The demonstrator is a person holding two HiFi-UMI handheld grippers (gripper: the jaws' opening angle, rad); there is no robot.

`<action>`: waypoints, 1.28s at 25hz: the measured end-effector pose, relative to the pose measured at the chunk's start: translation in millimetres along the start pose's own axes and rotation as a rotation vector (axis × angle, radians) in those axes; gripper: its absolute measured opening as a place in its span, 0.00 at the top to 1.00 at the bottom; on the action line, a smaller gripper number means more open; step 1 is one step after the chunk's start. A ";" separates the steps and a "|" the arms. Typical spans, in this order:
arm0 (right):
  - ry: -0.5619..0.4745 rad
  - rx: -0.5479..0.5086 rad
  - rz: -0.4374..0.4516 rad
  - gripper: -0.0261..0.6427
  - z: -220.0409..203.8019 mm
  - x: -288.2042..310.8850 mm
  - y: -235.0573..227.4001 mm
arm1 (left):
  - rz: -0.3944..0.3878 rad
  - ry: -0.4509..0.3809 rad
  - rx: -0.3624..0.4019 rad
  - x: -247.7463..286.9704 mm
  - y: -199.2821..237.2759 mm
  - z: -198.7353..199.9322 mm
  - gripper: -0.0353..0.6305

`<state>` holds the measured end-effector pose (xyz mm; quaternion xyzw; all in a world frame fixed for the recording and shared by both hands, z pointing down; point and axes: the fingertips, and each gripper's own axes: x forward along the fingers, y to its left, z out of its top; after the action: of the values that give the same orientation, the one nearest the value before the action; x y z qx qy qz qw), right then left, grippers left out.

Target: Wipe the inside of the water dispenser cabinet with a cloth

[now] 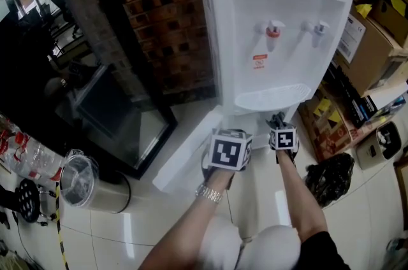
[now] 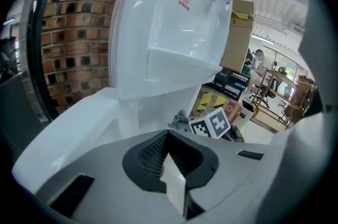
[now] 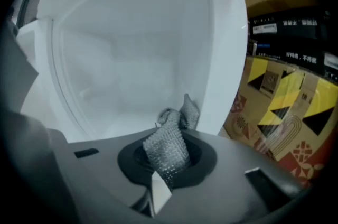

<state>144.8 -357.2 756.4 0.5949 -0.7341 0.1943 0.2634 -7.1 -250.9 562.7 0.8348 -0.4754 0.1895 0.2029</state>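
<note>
The white water dispenser (image 1: 280, 20) stands against a brick wall, and its lower cabinet door (image 1: 185, 157) is swung open to the left. My right gripper (image 1: 278, 123) is at the cabinet opening, shut on a grey mesh cloth (image 3: 170, 146). The cloth's free end points into the white cabinet interior (image 3: 132, 48), close to its right wall. My left gripper (image 1: 231, 136) hovers just left of the right one, in front of the open door (image 2: 68, 128); its jaws are shut with nothing in them. The left gripper view shows the right gripper's marker cube (image 2: 211, 122) with a bit of cloth (image 2: 179, 120).
Cardboard boxes (image 1: 373, 39) and stacked cartons (image 3: 285, 106) crowd the dispenser's right side, with a black bag (image 1: 328, 176) on the floor. A metal bin (image 1: 89, 184) and a dark glass frame (image 1: 121, 116) stand to the left. The drip tray (image 1: 274, 97) overhangs the cabinet.
</note>
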 end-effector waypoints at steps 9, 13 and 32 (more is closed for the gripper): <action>-0.103 0.042 0.118 0.93 34.5 0.7 36.1 | -0.001 0.007 0.003 3.0 -0.9 -3.5 0.94; -0.283 0.007 0.216 0.93 92.6 -10.5 79.6 | 0.017 0.025 -0.004 4.3 4.4 -10.5 0.94; -0.292 0.085 0.002 0.93 97.8 -15.4 26.3 | 0.010 0.000 -0.013 3.9 4.8 -3.0 0.94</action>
<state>106.2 -398.1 670.8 0.6268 -0.7562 0.1371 0.1284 -9.7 -254.5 568.0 0.8310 -0.4810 0.1873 0.2074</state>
